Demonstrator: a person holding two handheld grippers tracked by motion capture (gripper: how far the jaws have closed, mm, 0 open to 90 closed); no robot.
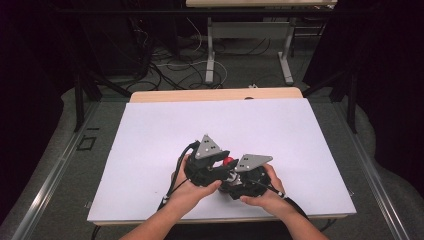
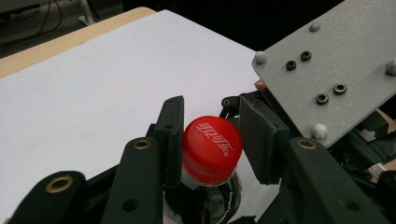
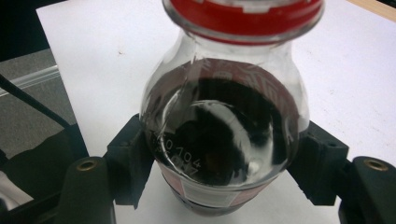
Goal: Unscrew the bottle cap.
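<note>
Bottle (image 3: 224, 140) low over the white table (image 1: 150, 130), body pinched in right claw (image 3: 224, 186), left claw (image 2: 210, 144) clamped on red cap (image 2: 212, 149): cap-twisting step, likely loosening; next needs a left wrist turn while right holds firm.

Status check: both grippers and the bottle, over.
Left gripper shut on red cap. Right gripper shut on bottle. White mat around them bare.

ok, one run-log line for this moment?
stage: cap grip | left gripper: shut on red screw cap | right gripper: shut on clear plastic cola bottle | surface: white table sheet
</note>
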